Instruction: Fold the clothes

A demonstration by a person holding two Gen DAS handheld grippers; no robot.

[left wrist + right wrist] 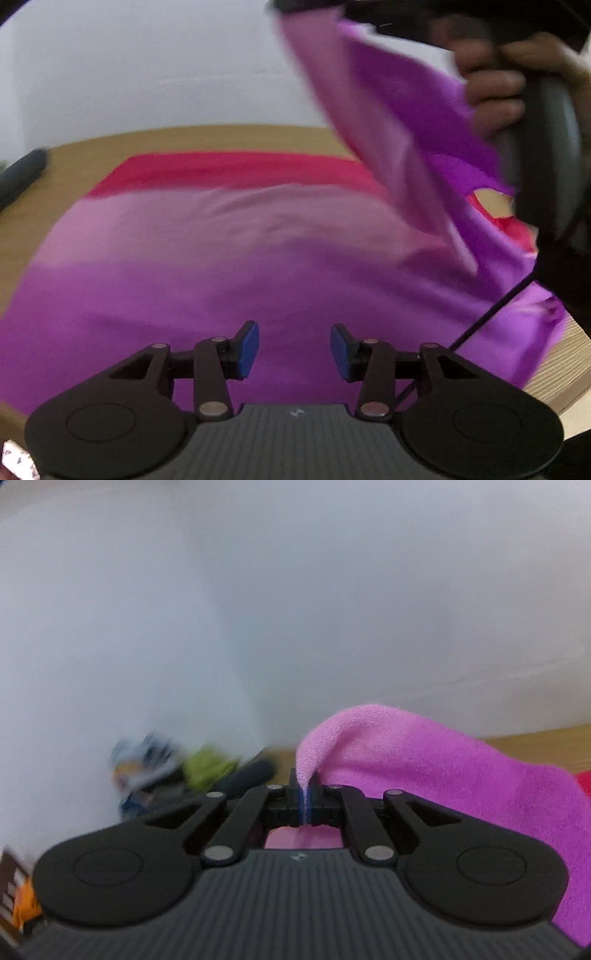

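Note:
A purple garment (221, 280) lies spread over the wooden table (74, 177), on top of a red cloth (236, 170). My left gripper (294, 349) hovers over its near part, open, with nothing between the blue pads. At the upper right a hand holds the right gripper's black handle (546, 147), and a corner of the garment hangs lifted beside it. In the right wrist view my right gripper (305, 797) is shut on a fold of the purple garment (424, 760), which drapes off to the right.
A dark cylinder (22, 173) lies at the table's left edge. In the right wrist view blurred clothes, blue-patterned (144, 760) and green (207, 764), lie at the left by a pale wall. A black cable (487, 317) crosses the garment's right side.

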